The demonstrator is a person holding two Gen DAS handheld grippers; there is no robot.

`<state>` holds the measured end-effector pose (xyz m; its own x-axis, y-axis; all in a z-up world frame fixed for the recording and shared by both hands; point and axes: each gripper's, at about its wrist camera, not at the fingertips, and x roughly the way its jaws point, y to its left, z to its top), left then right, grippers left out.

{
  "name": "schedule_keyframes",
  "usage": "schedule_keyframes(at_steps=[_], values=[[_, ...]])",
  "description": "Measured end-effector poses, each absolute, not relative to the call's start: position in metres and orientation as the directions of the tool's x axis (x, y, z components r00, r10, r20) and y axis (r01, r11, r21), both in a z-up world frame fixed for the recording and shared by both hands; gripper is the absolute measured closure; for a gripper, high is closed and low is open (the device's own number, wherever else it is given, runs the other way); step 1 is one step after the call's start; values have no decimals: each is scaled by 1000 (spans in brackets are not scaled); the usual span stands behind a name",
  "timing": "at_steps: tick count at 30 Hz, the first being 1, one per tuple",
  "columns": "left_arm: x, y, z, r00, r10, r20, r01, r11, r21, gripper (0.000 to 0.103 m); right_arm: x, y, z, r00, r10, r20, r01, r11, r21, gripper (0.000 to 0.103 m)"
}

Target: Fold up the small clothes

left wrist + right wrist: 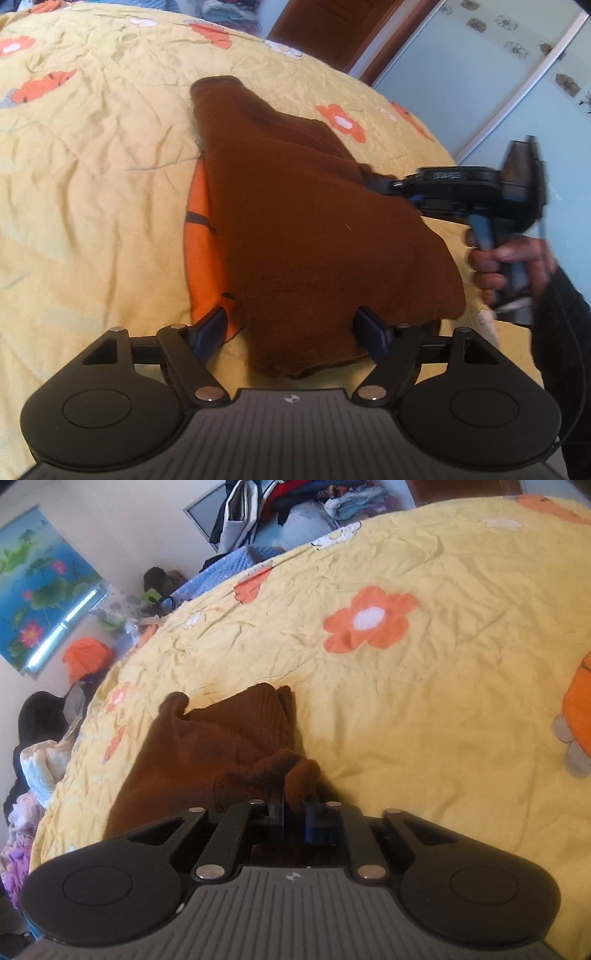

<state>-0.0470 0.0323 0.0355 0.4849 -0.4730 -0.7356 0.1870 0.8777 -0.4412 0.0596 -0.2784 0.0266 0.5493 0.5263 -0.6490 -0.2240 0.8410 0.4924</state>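
A small brown knitted garment (pixel 295 206) lies on the yellow flowered bedspread (pixel 92 166), partly lifted. My left gripper (pixel 297 330) is open, its fingers on either side of the garment's near edge. My right gripper (pixel 293 812) is shut on a bunched fold of the brown garment (pixel 207 746). In the left wrist view the right gripper (pixel 373 182) reaches in from the right and holds the garment's right side raised.
An orange printed patch (pixel 201 236) shows under the garment. The bed's edge runs on the right in the left wrist view, with a pale blue wardrobe (pixel 480 74) beyond. Piles of clothes (pixel 295 502) and clutter lie past the bed in the right wrist view.
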Motion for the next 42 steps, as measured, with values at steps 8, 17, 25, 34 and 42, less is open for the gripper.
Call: schedule_keyframes(at_steps=[8, 17, 25, 34, 42], values=[[-53, 33, 82, 629, -439, -642, 264, 897, -355, 27, 11, -290, 88, 636, 601, -484, -301, 770, 562, 33], [-24, -40, 42, 569, -418, -708, 415, 889, -192, 22, 90, -232, 33, 483, 646, -591, -278, 753, 596, 19], [-20, -34, 43, 559, -442, -701, 402, 885, -237, 21, 97, -198, 85, 440, 681, -585, -343, 730, 592, 9], [-23, -34, 43, 558, -439, -704, 399, 886, -235, 21, 130, -152, 41, 433, 612, -662, -345, 791, 505, 3], [-56, 8, 71, 652, -393, -649, 300, 919, -255, 20, 25, -238, 78, 558, 658, -506, -343, 738, 581, 2]])
